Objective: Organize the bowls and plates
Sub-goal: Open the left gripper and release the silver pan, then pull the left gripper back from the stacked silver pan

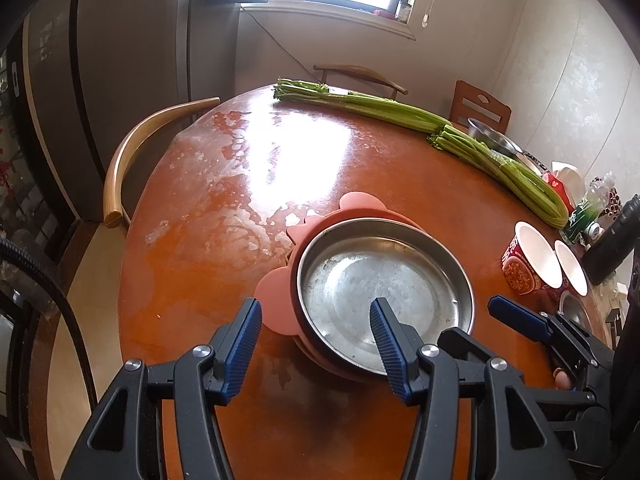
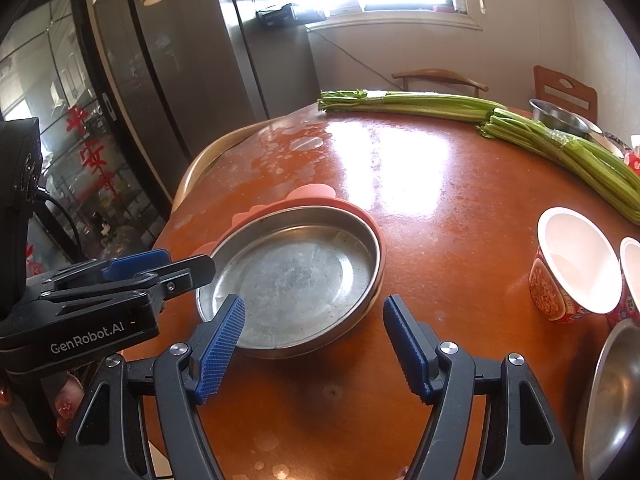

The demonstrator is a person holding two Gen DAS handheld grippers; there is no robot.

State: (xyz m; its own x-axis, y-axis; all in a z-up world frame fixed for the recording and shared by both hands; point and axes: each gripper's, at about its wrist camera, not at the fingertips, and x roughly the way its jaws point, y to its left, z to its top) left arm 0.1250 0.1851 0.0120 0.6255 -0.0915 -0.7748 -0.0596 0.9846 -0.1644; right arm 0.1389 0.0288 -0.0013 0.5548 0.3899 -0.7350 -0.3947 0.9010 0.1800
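Note:
A round steel plate (image 1: 384, 292) (image 2: 292, 276) lies on top of a stack of pink eared plates (image 1: 276, 300) (image 2: 312, 194) on the brown round table (image 1: 224, 240). My left gripper (image 1: 316, 340) is open and straddles the plate's near left rim, one pad outside the stack and one over the steel plate. My right gripper (image 2: 314, 336) is open too, with its left pad over the plate's near rim and its right pad over bare table. Neither gripper's pads press on anything. The left gripper's fingers (image 2: 136, 262) show at the plate's left edge in the right wrist view.
Two red-and-white paper bowls (image 2: 572, 260) (image 1: 532, 260) stand right of the stack, and a steel bowl (image 2: 616, 392) sits nearer the front right. Celery bundles (image 1: 380, 108) and another steel bowl (image 2: 560, 118) lie at the far side. A wooden chair (image 1: 132, 152) stands left of the table.

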